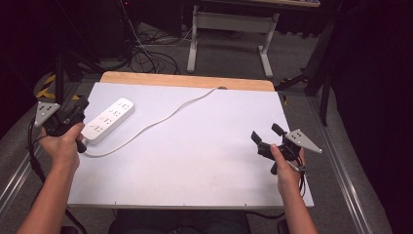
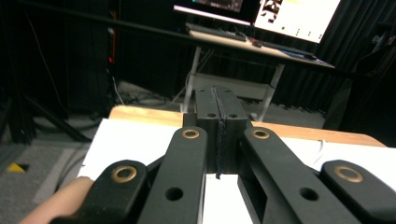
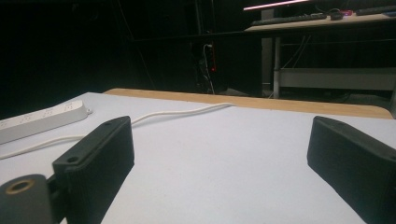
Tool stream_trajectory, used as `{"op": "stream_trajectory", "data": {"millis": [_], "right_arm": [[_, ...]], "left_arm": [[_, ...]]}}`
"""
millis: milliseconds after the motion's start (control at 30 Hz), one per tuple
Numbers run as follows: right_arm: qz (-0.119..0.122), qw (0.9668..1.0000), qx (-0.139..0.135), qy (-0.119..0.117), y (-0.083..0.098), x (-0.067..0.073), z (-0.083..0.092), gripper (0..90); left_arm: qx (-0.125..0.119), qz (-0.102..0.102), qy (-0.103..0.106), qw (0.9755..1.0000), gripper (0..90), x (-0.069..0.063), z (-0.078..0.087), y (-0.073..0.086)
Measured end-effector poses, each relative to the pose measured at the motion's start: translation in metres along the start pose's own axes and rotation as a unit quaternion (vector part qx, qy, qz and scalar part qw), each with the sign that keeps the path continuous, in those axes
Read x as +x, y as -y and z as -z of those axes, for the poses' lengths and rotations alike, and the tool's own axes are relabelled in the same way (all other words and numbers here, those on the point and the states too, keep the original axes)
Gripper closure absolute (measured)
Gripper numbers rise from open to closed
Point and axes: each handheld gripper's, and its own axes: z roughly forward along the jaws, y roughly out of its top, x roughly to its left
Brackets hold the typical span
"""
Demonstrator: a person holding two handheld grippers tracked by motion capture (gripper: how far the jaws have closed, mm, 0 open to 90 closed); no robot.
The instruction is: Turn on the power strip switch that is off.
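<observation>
- Power strip (image 1: pixel 108 120) lies flat at the table's (image 1: pixel 204 161) far left, its cord (image 1: pixel 165 117) running to the back edge.
- Left gripper (image 1: pixel 80 108) (jaws pressed together) sits just beside the strip, at the left edge.
- Right gripper (image 1: pixel 265 135), jaws wide apart, hovers near the right edge; bare tabletop between them.

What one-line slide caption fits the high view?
A person holds the shut left gripper beside a white power strip, the open right gripper over the bare white table.

no legible text, monitor screens too blurred to read
</observation>
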Motion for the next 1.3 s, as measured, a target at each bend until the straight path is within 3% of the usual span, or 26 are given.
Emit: {"op": "stream_trajectory", "data": {"millis": [167, 367, 500, 767, 867, 933, 967, 1000, 1033, 1067, 1133, 1300], "right_arm": [[0.003, 1.0000, 0.003, 0.000, 0.001, 0.001, 0.000, 7.9], [0.006, 1.0000, 0.006, -0.001, 0.001, 0.002, -0.004, 8.0], [0.010, 0.9999, 0.009, -0.002, 0.001, 0.003, -0.003, 7.9], [0.008, 0.9999, 0.009, 0.001, 0.002, 0.002, -0.001, 7.9], [0.009, 0.9999, 0.010, 0.001, 0.002, 0.002, -0.001, 7.9], [0.008, 0.9999, 0.009, 0.001, 0.002, 0.003, -0.001, 7.9], [0.007, 0.9999, 0.008, 0.001, 0.002, 0.003, 0.000, 7.9], [0.007, 0.9999, 0.008, 0.001, 0.002, 0.003, 0.000, 7.9], [0.007, 0.9999, 0.008, 0.001, 0.002, 0.003, 0.000, 7.9], [0.007, 0.9999, 0.009, 0.002, 0.003, 0.003, 0.000, 7.9], [0.007, 0.9999, 0.009, 0.002, 0.003, 0.003, 0.000, 7.9], [0.009, 0.9999, 0.010, 0.002, 0.003, 0.003, 0.000, 7.9]], "left_arm": [[-0.016, -0.037, -0.016, 0.9991, 89.1, -0.004, 0.023, 0.009], [-0.012, -0.061, -0.033, 0.9975, 88.6, 0.000, 0.024, 0.015], [-0.004, -0.089, -0.038, 0.9953, 87.5, 0.002, 0.023, 0.017], [-0.004, -0.083, -0.046, 0.9954, 82.3, 0.006, 0.023, 0.018], [-0.001, -0.081, -0.048, 0.9956, 71.5, 0.006, 0.020, 0.020], [0.001, -0.091, -0.058, 0.9942, 54.7, 0.006, 0.017, 0.023], [0.004, -0.085, -0.060, 0.9945, 41.6, 0.005, 0.016, 0.024], [0.004, -0.081, -0.061, 0.9948, 37.4, 0.005, 0.015, 0.023], [-0.001, -0.083, -0.062, 0.9946, 37.4, 0.004, 0.014, 0.023], [-0.003, -0.088, -0.063, 0.9941, 30.4, 0.004, 0.014, 0.023], [-0.002, -0.093, -0.060, 0.9938, 27.7, 0.003, 0.014, 0.023], [-0.002, -0.104, -0.058, 0.9929, 8.9, 0.000, 0.014, 0.023]]}}
